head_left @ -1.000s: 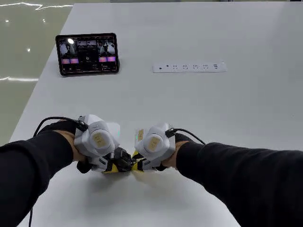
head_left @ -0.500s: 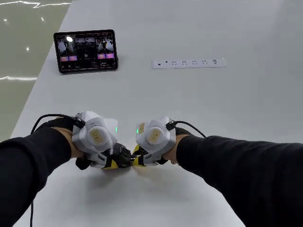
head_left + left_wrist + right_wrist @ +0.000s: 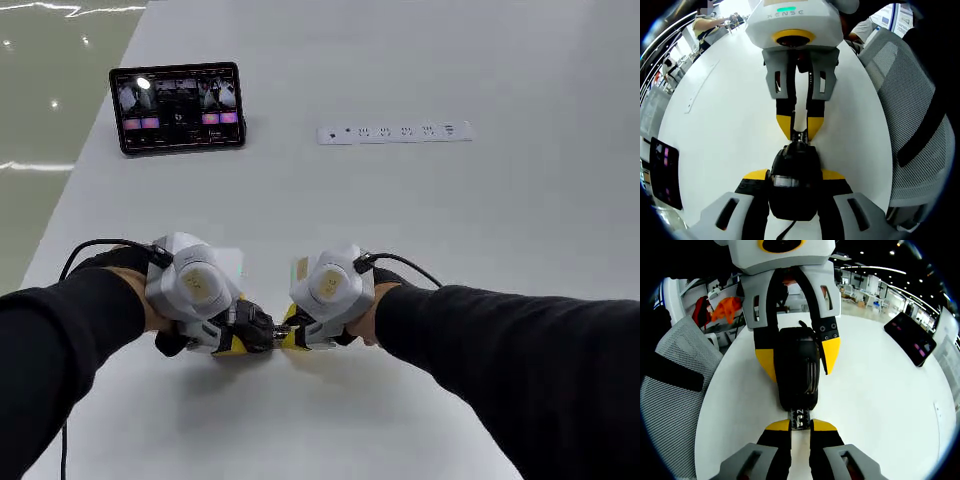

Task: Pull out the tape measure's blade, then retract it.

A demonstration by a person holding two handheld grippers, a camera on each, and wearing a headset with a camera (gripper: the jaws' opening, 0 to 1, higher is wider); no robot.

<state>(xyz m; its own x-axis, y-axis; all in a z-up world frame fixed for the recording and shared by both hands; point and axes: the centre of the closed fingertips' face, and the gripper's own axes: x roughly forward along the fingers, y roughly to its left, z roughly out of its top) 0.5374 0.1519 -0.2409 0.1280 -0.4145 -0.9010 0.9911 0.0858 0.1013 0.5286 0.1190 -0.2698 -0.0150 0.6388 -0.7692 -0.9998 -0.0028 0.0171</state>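
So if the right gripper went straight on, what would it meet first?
The tape measure case, just ahead; the right gripper pinches the blade, and the left gripper holds that case.

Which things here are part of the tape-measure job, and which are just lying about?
In the job: tape measure, gripped by the left gripper; its blade, pinched by the right gripper.
Lying about: tablet and power strip on the table; mesh chair beside it.
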